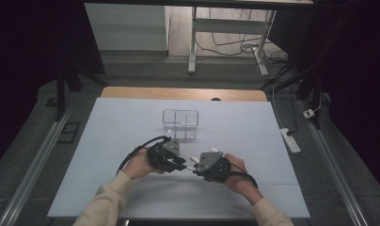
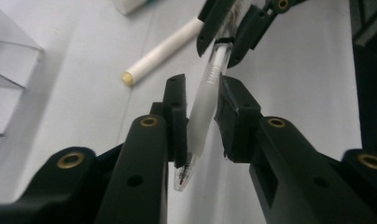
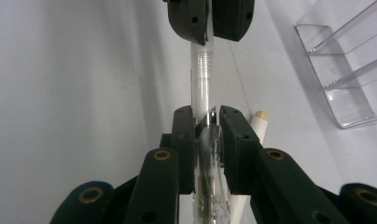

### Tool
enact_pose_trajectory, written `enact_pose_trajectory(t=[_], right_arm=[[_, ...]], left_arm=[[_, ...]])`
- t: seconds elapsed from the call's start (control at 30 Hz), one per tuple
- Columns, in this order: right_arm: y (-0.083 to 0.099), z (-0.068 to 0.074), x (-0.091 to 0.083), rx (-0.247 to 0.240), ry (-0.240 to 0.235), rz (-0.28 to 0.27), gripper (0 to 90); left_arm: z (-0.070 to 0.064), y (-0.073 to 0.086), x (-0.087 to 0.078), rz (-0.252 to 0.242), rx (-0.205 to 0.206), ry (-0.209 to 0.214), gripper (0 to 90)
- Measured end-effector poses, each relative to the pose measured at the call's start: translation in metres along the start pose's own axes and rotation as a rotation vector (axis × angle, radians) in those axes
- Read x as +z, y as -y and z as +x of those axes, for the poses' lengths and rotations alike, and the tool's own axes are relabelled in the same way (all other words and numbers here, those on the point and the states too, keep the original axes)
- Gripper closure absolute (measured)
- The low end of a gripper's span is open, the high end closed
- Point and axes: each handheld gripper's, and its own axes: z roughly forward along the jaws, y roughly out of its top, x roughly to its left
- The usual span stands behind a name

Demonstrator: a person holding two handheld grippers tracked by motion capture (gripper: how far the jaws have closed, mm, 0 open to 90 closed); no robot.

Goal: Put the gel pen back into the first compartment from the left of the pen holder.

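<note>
Both grippers are grasping one clear pen (image 2: pixel 203 109) above the near middle of the tabletop (image 1: pixel 108 136): the left gripper (image 1: pixel 182 163) is clenching its frosted grip, the right gripper (image 1: pixel 195 170) its transparent barrel.

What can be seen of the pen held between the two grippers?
The pen is clear plastic with a frosted grip sleeve and a ribbed collar above it; its tip points toward the left gripper's camera. It hangs off the table, spanning both grippers. The left gripper pinches the frosted grip and the right gripper pinches the clear barrel. A white marker lies apart on the table.
</note>
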Motion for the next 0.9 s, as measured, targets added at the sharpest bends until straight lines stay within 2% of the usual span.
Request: enact_pose_trajectory(t=[0.1, 0.17, 0.23, 0.3, 0.33, 0.43, 0.5, 0.63, 0.8, 0.9], right_arm=[[0.002, -0.002, -0.002, 0.03, 0.009, -0.026, 76.1], [0.003, -0.004, -0.004, 0.051, 0.012, -0.043, 76.1], [0.005, -0.006, -0.005, 0.068, 0.023, -0.056, 76.2], [0.006, -0.007, -0.006, 0.089, 0.026, -0.068, 76.1], [0.007, -0.008, -0.007, 0.097, 0.032, -0.072, 76.1], [0.009, -0.011, -0.009, 0.131, 0.046, -0.097, 76.1], [0.01, -0.012, -0.01, 0.149, 0.051, -0.106, 76.1], [0.012, -0.014, -0.012, 0.174, 0.065, -0.117, 76.1], [0.013, -0.015, -0.013, 0.198, 0.078, -0.131, 76.0], [0.014, -0.016, -0.015, 0.217, 0.088, -0.142, 76.0]], left_arm=[[-0.002, 0.001, -0.003, -0.03, -0.001, -0.069, 65.9], [-0.005, 0.002, -0.005, -0.052, -0.013, -0.138, 57.9], [-0.006, 0.004, -0.007, -0.069, -0.025, -0.189, 53.3], [-0.008, 0.005, -0.009, -0.092, -0.064, -0.261, 42.9], [-0.007, 0.006, -0.01, -0.104, -0.088, -0.275, 38.3], [-0.004, 0.01, -0.015, -0.159, -0.165, -0.306, 34.1], [-0.002, 0.013, -0.017, -0.185, -0.211, -0.291, 30.1], [0.003, 0.022, -0.022, -0.228, -0.268, -0.268, 25.7], [0.008, 0.031, -0.024, -0.246, -0.308, -0.232, 19.4], [0.008, 0.034, -0.023, -0.242, -0.326, -0.241, 16.8]])
